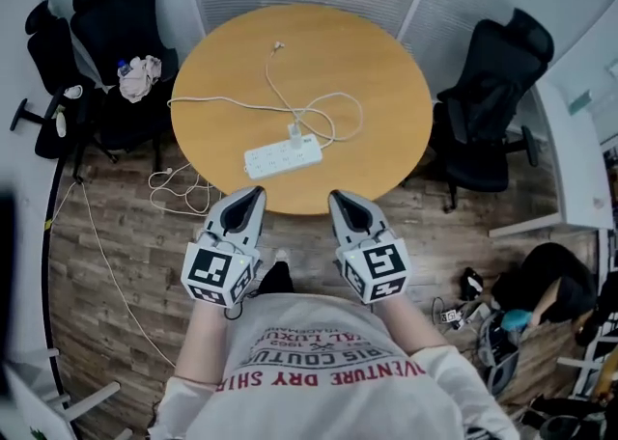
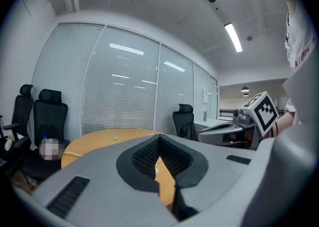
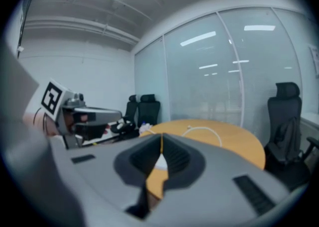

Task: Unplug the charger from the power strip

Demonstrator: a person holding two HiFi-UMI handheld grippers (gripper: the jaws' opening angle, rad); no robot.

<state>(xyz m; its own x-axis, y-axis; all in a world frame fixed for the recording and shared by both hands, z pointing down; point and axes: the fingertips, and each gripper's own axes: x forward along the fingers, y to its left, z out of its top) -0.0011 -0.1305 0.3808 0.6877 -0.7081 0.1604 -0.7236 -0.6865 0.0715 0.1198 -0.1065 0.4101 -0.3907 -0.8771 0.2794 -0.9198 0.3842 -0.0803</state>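
Wearing a "VENTURE DRY" shirt (image 1: pixel 328 375); left gripper (image 1: pixel 257 193), right gripper (image 1: pixel 336 197) jaws closed, empty.

Red print "VENTURE DRY" on the person's shirt (image 1: pixel 328 399)

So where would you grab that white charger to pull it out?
Probably the charger by its blocky body, not its cable, coming down from above: it stands upright out of the power strip, which lies flat on the table.
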